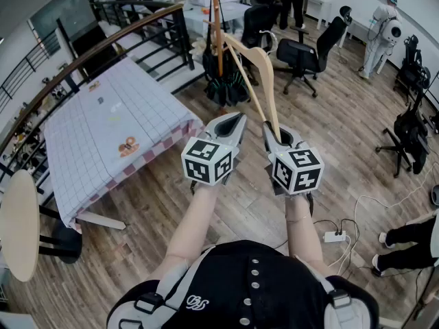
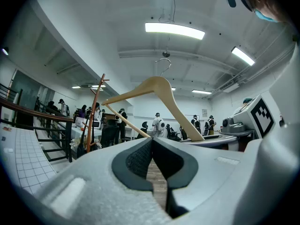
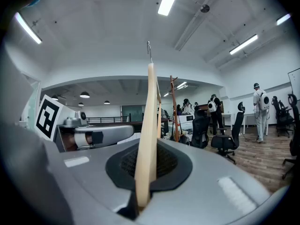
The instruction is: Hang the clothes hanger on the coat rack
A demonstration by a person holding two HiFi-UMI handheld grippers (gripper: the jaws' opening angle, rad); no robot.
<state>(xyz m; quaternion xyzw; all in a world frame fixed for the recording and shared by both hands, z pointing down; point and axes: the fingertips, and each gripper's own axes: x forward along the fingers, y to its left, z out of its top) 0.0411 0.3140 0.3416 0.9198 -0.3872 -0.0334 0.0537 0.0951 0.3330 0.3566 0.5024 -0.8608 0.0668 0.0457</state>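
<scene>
Looking down from your head, you have the right gripper [image 1: 276, 134] clamped on the lower end of one arm of the hanger [image 1: 259, 67], so the rest of it sticks up and away from you towards the rack [image 1: 217, 26]. That end grip likely buys you reach and leaves the hook free. The left gripper [image 1: 236, 120] sits just beside the right, touching nothing, seemingly just kept out of the way.

From the left gripper view, its jaws meet at the tips with only floor showing behind them, so it carries nothing. The hanger stands upright to its right, hook [image 2: 164, 64] on top, and the rack is farther off at the left, well apart from it.

From the right gripper view, the pads pinch the hanger's wooden arm, seen edge-on and rising up the middle. The rack stands just right of it but farther back, so the hook is not yet on a peg. You will probably need to carry it forward and lift.
</scene>
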